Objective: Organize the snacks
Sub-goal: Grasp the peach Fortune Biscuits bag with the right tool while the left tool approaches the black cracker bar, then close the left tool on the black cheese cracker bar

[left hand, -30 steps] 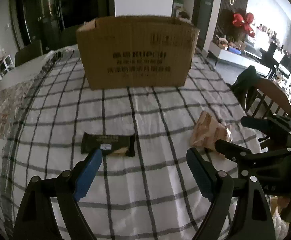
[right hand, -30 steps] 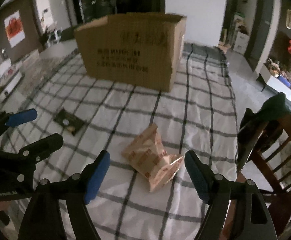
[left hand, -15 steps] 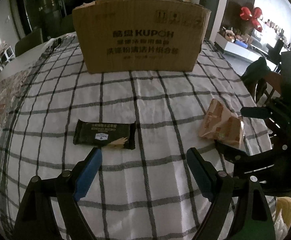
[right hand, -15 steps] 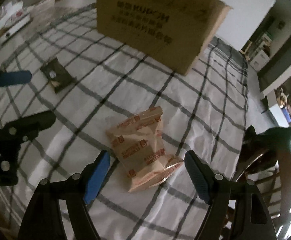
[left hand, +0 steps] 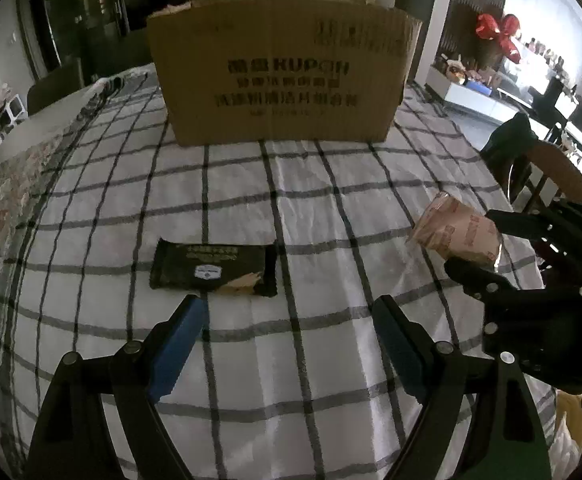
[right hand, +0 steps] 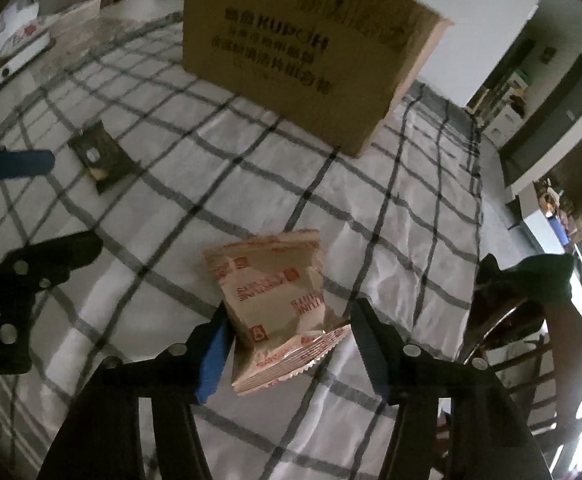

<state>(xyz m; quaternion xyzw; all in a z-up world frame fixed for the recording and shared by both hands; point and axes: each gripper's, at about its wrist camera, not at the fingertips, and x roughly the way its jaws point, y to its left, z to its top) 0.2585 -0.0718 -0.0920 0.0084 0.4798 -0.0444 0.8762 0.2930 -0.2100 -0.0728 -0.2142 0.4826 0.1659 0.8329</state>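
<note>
The right tool (right hand: 287,336) stands spread, its blue-padded fingers (right hand: 213,354) on either side of the tan snack packet (right hand: 275,300); the left pad sits against the packet's edge, the right one is apart from it, so nothing is gripped. The left tool (left hand: 289,328) is likewise released and holds nothing, its fingers (left hand: 181,334) just short of the dark snack bar (left hand: 213,268).

Taking the cardboard box (left hand: 279,68) as landmark: it stands upright at the far side of the worktop (left hand: 311,208), which is covered by a white cloth with dark checks. The dark snack bar lies flat on the cloth in front of the box, toward its left end. The tan snack packet lies in front of the box's right end, nearer the worktop's edge.

The left wrist view shows the right tool from the side, its black fingers bracketing the packet, and the bar's label face-on. The right wrist view shows the packet's red print and crimped seam, the bar only small and far to the left, and one blue pad of the left tool at the frame edge. A wooden chair (right hand: 531,328) with a dark garment over its back stands right of the box, beside the worktop.

Counted: two tools, two snacks, one box, one chair.
</note>
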